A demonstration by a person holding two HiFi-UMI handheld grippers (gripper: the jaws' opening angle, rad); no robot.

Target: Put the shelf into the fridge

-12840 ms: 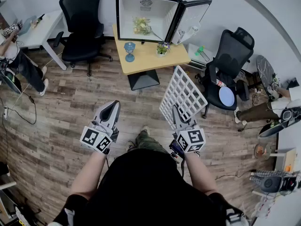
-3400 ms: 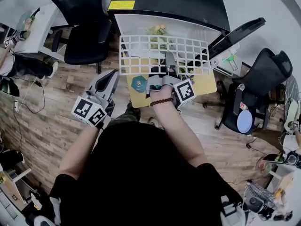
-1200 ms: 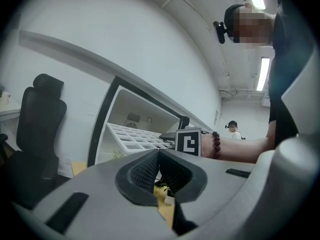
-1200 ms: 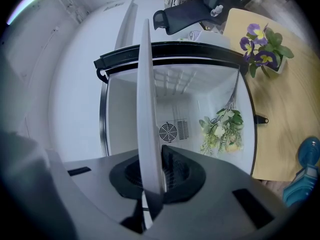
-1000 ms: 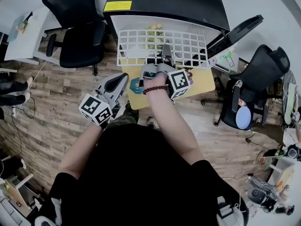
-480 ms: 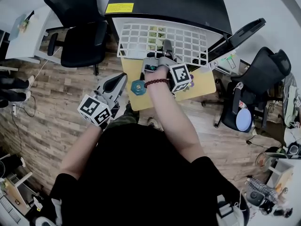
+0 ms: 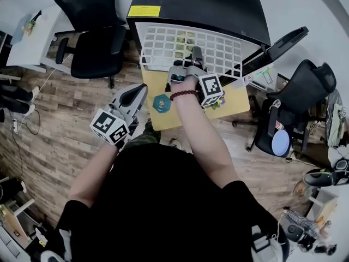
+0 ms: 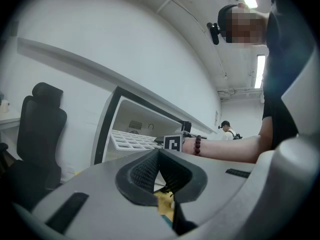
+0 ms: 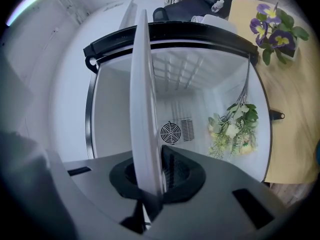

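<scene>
- Head view: my right claw [image 7: 195,54] grips the shelf [image 7: 163,45] by its near edge. It holds the shelf flat at the fridge [image 7: 218,7] mouth, ready to slide in, I judge. The arm stretches forward over the desk [image 7: 237,100]. The left claw [image 7: 136,93] hangs low beside the desk, out of the way.
- Left gripper view: its jaws meet, with nothing between them.
- Right gripper view: the jaws clamp the shelf rim. Flowers [image 9: 232,129] lie on the fridge floor, clear of the shelf.

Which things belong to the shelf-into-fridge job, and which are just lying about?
Job: shelf, gripped by right gripper; open fridge.
Lying about: flower bunch inside fridge; potted flowers and blue hexagonal object on table; office chair; left gripper, shut, empty.
</scene>
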